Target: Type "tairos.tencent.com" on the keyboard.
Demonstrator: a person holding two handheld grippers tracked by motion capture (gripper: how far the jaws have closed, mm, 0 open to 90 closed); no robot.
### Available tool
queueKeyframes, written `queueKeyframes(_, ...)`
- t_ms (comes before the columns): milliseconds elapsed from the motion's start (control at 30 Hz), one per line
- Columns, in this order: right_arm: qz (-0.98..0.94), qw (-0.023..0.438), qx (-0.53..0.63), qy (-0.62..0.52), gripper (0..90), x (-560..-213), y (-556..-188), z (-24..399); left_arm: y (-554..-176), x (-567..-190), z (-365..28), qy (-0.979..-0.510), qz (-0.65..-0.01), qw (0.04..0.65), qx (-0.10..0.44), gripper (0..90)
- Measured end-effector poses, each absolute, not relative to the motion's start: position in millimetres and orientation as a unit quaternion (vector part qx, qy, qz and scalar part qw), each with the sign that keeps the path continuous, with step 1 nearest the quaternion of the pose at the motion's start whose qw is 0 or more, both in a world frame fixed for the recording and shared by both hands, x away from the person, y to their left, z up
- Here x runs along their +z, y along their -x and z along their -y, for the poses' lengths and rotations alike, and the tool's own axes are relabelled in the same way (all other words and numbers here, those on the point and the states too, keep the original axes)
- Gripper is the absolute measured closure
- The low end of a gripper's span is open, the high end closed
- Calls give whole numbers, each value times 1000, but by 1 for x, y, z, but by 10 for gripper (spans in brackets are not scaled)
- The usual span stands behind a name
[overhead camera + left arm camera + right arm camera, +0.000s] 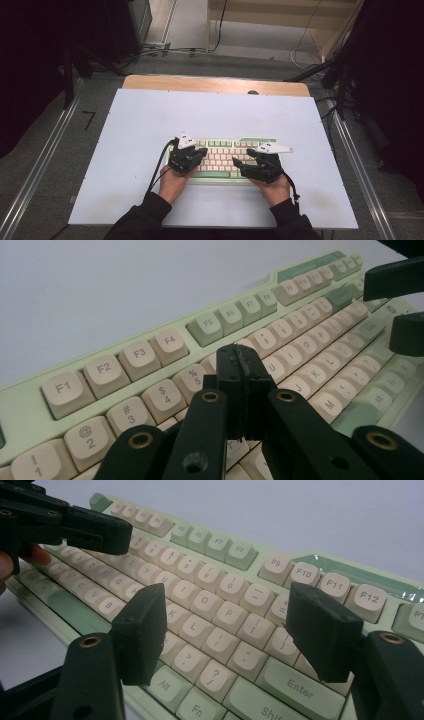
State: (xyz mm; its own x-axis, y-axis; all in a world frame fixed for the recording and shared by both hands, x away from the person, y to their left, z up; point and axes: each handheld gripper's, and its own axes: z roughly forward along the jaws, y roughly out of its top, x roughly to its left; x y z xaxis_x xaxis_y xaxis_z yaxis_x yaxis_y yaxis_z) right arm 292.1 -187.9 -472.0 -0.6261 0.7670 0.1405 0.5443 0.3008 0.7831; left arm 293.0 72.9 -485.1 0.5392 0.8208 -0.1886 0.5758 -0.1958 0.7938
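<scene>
My left tongs are pinched closed and empty, tips over the keyboard number row; my right tongs gape, empty, above its right-hand keys. Typing seems underway: next, press the closed tips onto one key

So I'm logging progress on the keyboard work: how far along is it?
Done: both grippers are over the keyboard. In hand: the left gripper is shut with nothing between its jaws, poised above the number row like a single fingertip. The right gripper hangs open over the P and L keys. Left: whether any key is pressed I cannot tell.
</scene>
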Motion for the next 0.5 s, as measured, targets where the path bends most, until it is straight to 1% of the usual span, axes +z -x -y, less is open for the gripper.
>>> queueKeyframes(500,-795,132,426,-411,314,-471,-292,188,-295,-489,-72,-765,-462,426,136,900)
